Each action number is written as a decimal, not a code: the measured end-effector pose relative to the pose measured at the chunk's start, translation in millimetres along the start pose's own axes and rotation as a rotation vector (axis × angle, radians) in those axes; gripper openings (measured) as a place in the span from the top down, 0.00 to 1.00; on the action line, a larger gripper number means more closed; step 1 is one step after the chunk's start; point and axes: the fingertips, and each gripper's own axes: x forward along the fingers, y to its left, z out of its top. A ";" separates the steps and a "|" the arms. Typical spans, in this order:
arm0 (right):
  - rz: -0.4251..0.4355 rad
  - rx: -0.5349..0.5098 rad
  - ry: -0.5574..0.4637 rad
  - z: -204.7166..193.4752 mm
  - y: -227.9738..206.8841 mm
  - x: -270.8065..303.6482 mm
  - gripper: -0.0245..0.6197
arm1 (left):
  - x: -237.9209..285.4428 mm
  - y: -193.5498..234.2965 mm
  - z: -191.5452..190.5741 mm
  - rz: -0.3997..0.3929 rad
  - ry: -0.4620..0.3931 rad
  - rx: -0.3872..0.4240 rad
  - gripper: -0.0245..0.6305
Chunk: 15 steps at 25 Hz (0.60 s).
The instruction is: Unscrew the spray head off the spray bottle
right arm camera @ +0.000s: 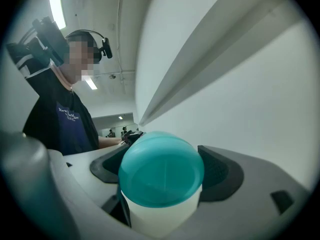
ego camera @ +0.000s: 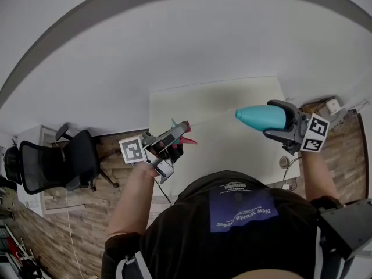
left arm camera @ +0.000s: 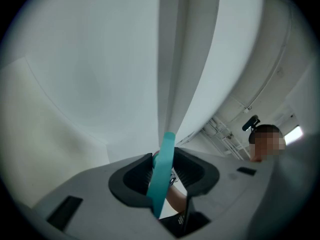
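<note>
A white counter [ego camera: 221, 106] lay with a broad pale wall [ego camera: 174, 45] beyond it and wood-plank floor [ego camera: 64, 237] on both sides. A black office chair [ego camera: 55, 164] stood on the planks to the counter's left. In the right gripper view a bright strip light [right arm camera: 56, 6] ran along the ceiling, and smaller lamps [right arm camera: 91, 83] glowed farther back in the room.

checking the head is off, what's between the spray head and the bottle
Nothing that I can make out: in the head view the spray head and bottle are apart, with only bare white table behind the gap.
</note>
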 end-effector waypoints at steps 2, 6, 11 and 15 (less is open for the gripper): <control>-0.023 0.027 -0.006 1.3 -4.0 3.3 0.31 | -5.6 -2.0 10.7 0.006 -0.026 0.030 0.75; -0.056 0.079 -0.017 2.0 -6.6 -2.8 0.31 | -7.7 -8.9 18.1 0.014 -0.084 0.075 0.75; -0.080 0.161 -0.056 4.4 -15.7 8.5 0.31 | -17.0 -5.8 33.8 0.048 -0.125 0.160 0.75; -0.106 0.238 -0.096 5.9 -22.6 20.7 0.31 | -28.3 -4.5 45.9 0.084 -0.151 0.253 0.75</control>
